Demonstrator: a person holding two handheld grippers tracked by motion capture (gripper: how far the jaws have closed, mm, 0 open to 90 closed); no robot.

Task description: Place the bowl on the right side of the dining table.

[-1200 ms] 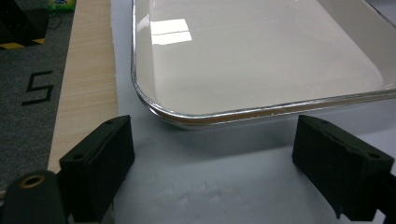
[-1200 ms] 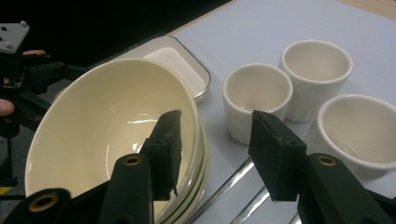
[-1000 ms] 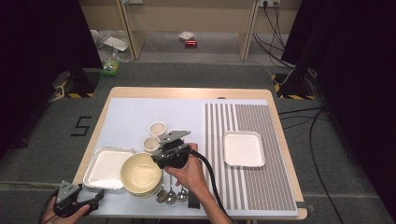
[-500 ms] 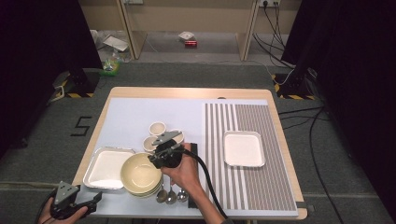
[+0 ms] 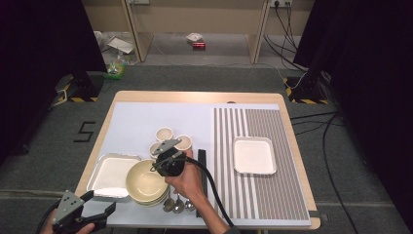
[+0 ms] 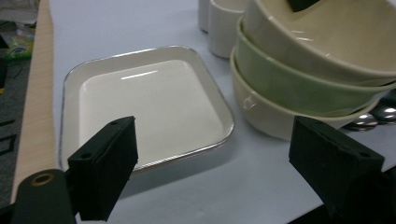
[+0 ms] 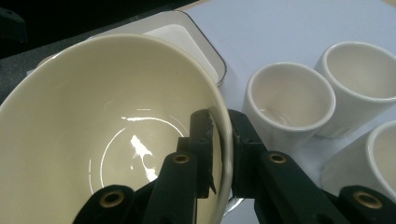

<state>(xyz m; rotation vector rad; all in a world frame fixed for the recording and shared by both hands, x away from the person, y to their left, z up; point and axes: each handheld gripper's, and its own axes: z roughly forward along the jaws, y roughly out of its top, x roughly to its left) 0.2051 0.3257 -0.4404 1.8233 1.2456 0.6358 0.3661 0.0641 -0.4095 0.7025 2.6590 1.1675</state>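
Cream top bowl point(image 5: 144, 181) is sitting mouth up on a stack of three bowls near the table's point(image 5: 146, 117) front edge, left of centre. The right gripper point(image 7: 219, 140) has just been closing its fingers, which are now pinching the bowl's rim, one finger inside and one outside. Three white cups point(image 5: 164, 133) are crowding just behind the stack, beside the gripper. A silver-rimmed tray point(image 5: 113, 169) is lying flat against the stack's left side, and a second white tray point(image 5: 253, 155) is resting well apart on the striped mat point(image 5: 263, 195). Three spoons point(image 5: 178, 204) are lying at the front edge. The left gripper point(image 6: 210, 158) is hovering off the front left corner, fingers spread wide and holding nothing.
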